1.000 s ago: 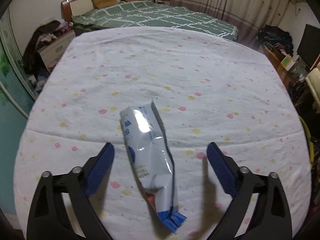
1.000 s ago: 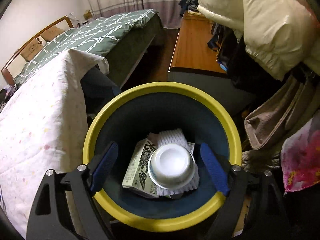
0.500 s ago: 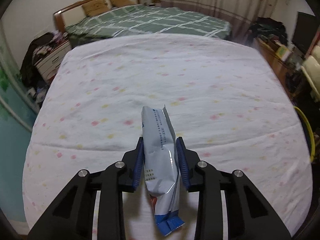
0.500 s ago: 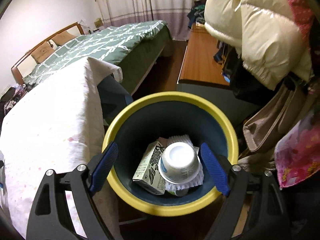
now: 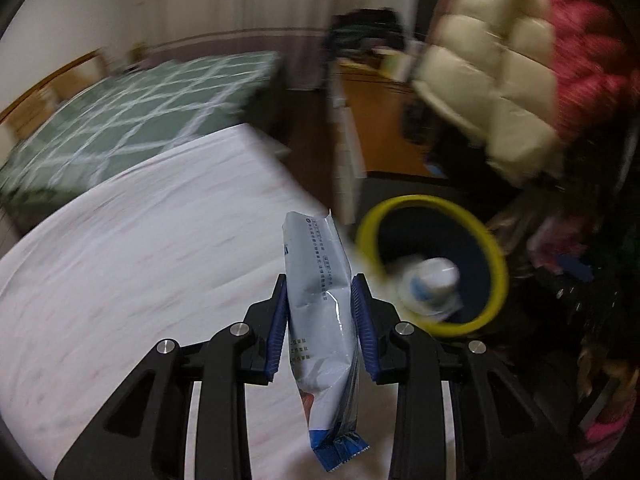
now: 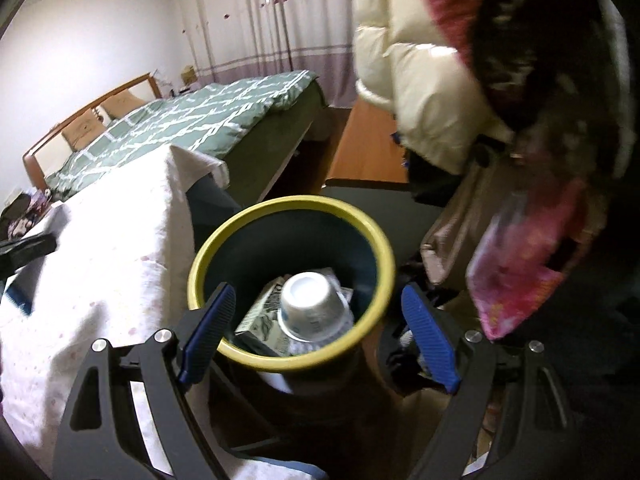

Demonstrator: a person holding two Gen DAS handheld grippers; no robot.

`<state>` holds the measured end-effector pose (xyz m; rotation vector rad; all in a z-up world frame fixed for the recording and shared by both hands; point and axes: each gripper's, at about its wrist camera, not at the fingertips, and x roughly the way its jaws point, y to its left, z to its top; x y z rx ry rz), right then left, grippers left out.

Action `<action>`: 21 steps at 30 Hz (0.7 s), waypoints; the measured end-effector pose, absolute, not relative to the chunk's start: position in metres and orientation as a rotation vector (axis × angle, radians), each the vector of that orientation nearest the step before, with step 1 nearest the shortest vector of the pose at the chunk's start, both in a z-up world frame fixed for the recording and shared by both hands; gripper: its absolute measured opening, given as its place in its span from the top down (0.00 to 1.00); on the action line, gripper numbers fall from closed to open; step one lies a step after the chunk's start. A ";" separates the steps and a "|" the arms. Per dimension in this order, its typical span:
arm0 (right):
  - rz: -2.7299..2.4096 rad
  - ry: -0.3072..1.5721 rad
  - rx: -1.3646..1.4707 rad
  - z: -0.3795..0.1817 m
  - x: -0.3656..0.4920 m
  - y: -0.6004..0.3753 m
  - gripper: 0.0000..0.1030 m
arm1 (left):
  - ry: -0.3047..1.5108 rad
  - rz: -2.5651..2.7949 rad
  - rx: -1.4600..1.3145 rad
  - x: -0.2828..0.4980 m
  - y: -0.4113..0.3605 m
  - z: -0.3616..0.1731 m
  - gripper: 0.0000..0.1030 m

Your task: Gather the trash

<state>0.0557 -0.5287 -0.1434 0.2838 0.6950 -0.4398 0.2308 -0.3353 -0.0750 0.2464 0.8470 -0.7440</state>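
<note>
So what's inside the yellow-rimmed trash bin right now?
An upturned white cup lies on a printed carton in the bin; whatever lies beneath them is covered.

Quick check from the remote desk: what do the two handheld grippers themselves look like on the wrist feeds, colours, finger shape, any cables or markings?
Both match. The left gripper and right gripper have matte black angular link frames with triangular cut-outs and round silver pivot screws. Each finger ends in a long, ribbed blue pad. No cables, labels or markings show, and no hand or sleeve is in view.
</note>
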 end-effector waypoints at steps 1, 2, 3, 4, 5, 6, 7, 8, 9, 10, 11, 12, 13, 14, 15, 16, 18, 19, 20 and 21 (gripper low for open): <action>-0.445 0.695 0.284 -0.143 0.052 -0.531 0.22 | 0.853 -0.778 0.257 0.228 -0.356 -0.076 0.69; -0.451 0.694 0.285 -0.143 0.047 -0.534 0.22 | 0.865 -0.808 0.265 0.225 -0.374 -0.078 0.69; -0.454 0.693 0.287 -0.143 0.044 -0.536 0.22 | 0.883 -0.843 0.272 0.223 -0.395 -0.083 0.69; -0.458 0.694 0.291 -0.144 0.040 -0.539 0.22 | 0.900 -0.870 0.280 0.221 -0.413 -0.087 0.69; -0.459 0.694 0.294 -0.144 0.038 -0.541 0.22 | 0.920 -0.892 0.293 0.220 -0.432 -0.094 0.69; -0.460 0.695 0.296 -0.145 0.035 -0.543 0.22 | 0.933 -0.901 0.303 0.219 -0.446 -0.099 0.69; -0.462 0.695 0.300 -0.146 0.033 -0.545 0.22 | 0.944 -0.910 0.312 0.219 -0.458 -0.104 0.69; -0.462 0.697 0.304 -0.147 0.030 -0.546 0.22 | 0.953 -0.914 0.323 0.221 -0.473 -0.110 0.62; -0.459 0.699 0.308 -0.148 0.029 -0.547 0.22 | 0.958 -0.910 0.329 0.222 -0.480 -0.116 0.62; -0.456 0.702 0.312 -0.149 0.027 -0.547 0.22 | 0.965 -0.904 0.337 0.223 -0.488 -0.121 0.62; -0.456 0.702 0.314 -0.150 0.026 -0.548 0.22 | 0.978 -0.903 0.345 0.225 -0.497 -0.128 0.61; -0.455 0.703 0.316 -0.151 0.025 -0.549 0.22 | 0.988 -0.901 0.347 0.230 -0.499 -0.132 0.52; -0.454 0.703 0.320 -0.151 0.024 -0.549 0.22 | 0.995 -0.896 0.347 0.231 -0.505 -0.138 0.45; -0.454 0.704 0.322 -0.151 0.024 -0.550 0.22 | 0.995 -0.886 0.347 0.233 -0.510 -0.142 0.38; -0.454 0.703 0.324 -0.151 0.024 -0.550 0.22 | 0.989 -0.875 0.355 0.234 -0.513 -0.145 0.38; -0.453 0.702 0.327 -0.151 0.023 -0.550 0.22 | 0.985 -0.866 0.363 0.236 -0.513 -0.147 0.38; -0.448 0.701 0.330 -0.150 0.021 -0.549 0.22 | 0.983 -0.857 0.348 0.238 -0.507 -0.143 0.38; -0.445 0.704 0.329 -0.150 0.022 -0.547 0.22 | 0.979 -0.857 0.338 0.238 -0.503 -0.140 0.38; -0.442 0.706 0.328 -0.150 0.022 -0.545 0.22 | 0.966 -0.853 0.328 0.237 -0.496 -0.133 0.37; -0.436 0.708 0.326 -0.150 0.023 -0.543 0.22 | 0.933 -0.838 0.317 0.233 -0.483 -0.122 0.32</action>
